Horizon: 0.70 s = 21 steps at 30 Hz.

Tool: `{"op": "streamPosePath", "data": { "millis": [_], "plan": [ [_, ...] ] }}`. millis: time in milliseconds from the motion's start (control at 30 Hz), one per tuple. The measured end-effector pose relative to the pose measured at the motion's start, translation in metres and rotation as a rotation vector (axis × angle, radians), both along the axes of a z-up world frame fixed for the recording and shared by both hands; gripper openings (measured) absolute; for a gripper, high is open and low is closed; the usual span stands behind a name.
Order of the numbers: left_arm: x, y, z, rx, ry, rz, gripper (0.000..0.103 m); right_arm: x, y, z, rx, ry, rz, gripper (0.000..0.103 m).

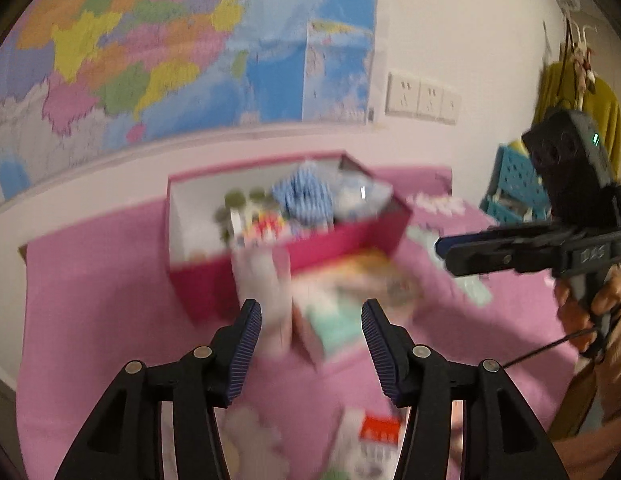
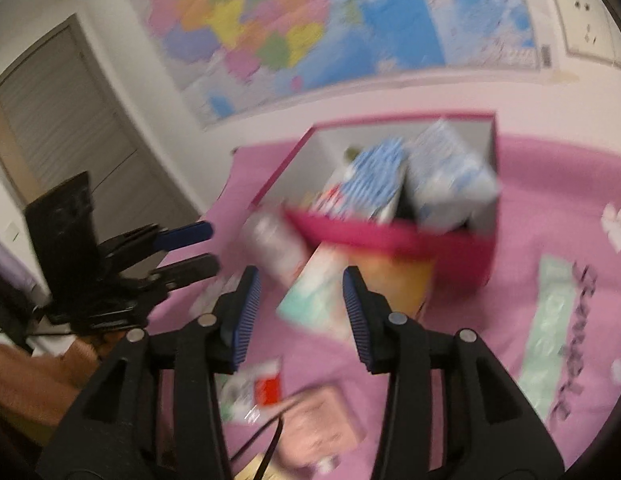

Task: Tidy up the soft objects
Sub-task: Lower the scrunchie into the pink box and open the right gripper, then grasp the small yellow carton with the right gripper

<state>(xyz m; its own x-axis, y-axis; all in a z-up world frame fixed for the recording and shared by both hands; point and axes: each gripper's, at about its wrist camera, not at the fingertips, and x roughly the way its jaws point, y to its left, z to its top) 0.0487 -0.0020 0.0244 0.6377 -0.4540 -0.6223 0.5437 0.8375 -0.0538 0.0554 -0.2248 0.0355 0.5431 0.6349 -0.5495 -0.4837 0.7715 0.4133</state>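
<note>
Two grippers hover with parted fingers over soft packs lying in front of a pink box on a pink-covered surface.

Nearest, a blurred white pack with a red patch [image 1: 374, 436] lies by the front edge of the pink cloth [image 1: 90, 320]. The left gripper [image 1: 310, 344] has its fingers moderately apart, gripping nothing; the right gripper [image 2: 300, 308] is likewise parted and empty. Just beyond the fingertips a mint-and-orange soft pack [image 2: 334, 300] and a white pouch [image 1: 262, 292] lean on the front wall of the pink box [image 1: 350, 240]. Inside it sit a blue-striped pack [image 1: 304, 196], a pale pack and small jars. A wall map [image 1: 150, 48] hangs behind.
</note>
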Motion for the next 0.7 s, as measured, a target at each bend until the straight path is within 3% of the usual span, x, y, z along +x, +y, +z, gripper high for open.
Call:
{"op": "streamPosePath", "data": {
  "millis": [133, 367, 700],
  "plan": [
    [-0.020, -0.002, -0.024, -0.003, 0.084, -0.047, 0.053, -0.025, 0.006, -0.017, -0.013, 0.057, 0.020, 0.045],
    [-0.047, -0.019, -0.046, -0.023, 0.154, -0.154, 0.053, -0.079, -0.004, -0.050, 0.053, 0.177, -0.018, 0.045],
    [-0.071, -0.043, -0.058, 0.009, 0.166, -0.270, 0.053, -0.133, -0.009, -0.094, 0.048, 0.345, -0.055, 0.045]
  ]
}}
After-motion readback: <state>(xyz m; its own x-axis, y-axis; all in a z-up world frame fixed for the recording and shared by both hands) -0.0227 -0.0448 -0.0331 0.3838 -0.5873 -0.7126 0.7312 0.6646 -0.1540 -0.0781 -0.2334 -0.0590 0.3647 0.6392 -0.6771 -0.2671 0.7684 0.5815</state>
